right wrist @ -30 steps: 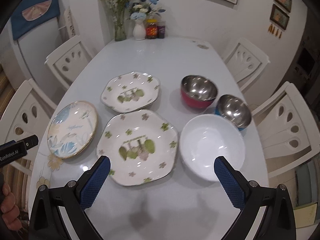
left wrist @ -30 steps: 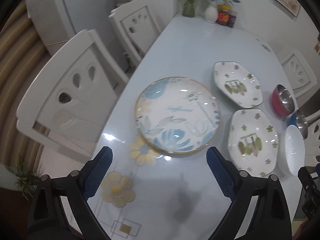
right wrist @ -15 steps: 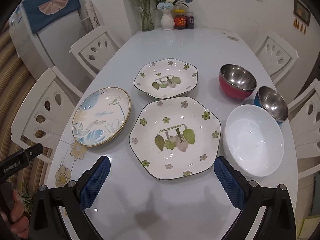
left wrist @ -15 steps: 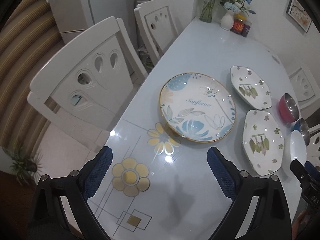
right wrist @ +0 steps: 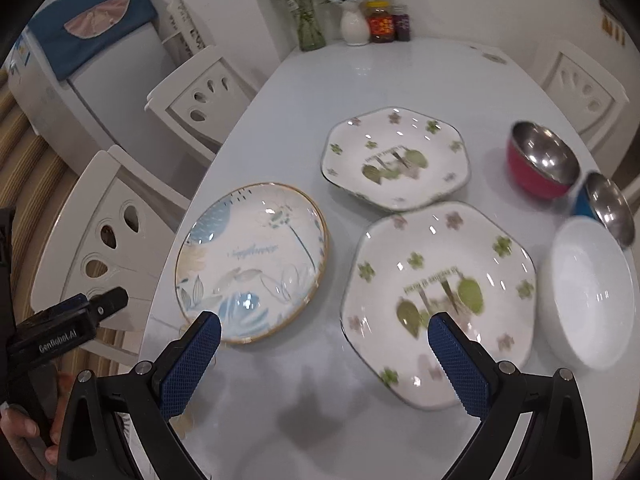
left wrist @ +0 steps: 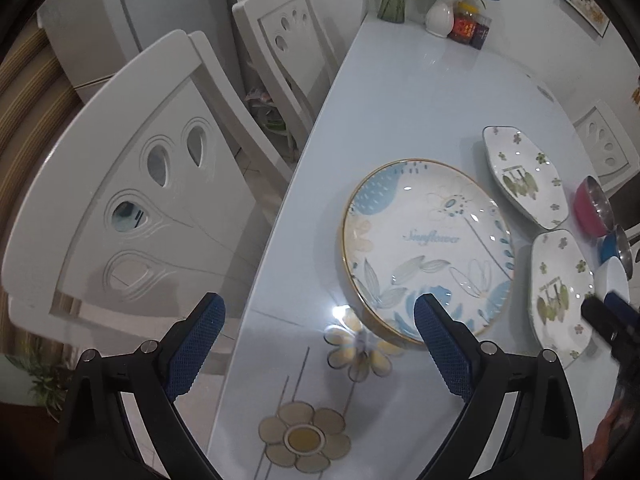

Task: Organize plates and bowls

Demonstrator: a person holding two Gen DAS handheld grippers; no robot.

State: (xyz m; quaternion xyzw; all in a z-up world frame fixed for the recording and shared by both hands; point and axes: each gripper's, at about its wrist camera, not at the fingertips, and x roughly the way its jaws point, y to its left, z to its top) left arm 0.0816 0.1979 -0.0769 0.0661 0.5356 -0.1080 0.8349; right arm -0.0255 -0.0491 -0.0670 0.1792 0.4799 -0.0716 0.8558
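Note:
A round blue-leaf plate (left wrist: pixel 428 252) (right wrist: pixel 252 260) lies near the table's left edge. Two white hexagonal plates with green leaves lie to its right, one near (right wrist: pixel 438 300) (left wrist: pixel 560 292), one farther (right wrist: pixel 396 158) (left wrist: pixel 524 176). A white bowl (right wrist: pixel 588 292), a red steel bowl (right wrist: pixel 540 160) and a blue steel bowl (right wrist: pixel 608 208) stand at the right. My left gripper (left wrist: pixel 320 328) is open and empty above the table's left edge, just short of the round plate. My right gripper (right wrist: pixel 324 344) is open and empty above the table, between the round plate and the near hexagonal plate.
White chairs (left wrist: pixel 132 200) stand along the table's left side and another (right wrist: pixel 580 88) at the far right. A glass vase (right wrist: pixel 308 20), a white vase and jars (right wrist: pixel 384 24) stand at the table's far end. A fridge (right wrist: pixel 100 60) is at the left.
Both grippers have moved left and closer to the table. The round plate now sits nearer to both. Both grippers stay open.

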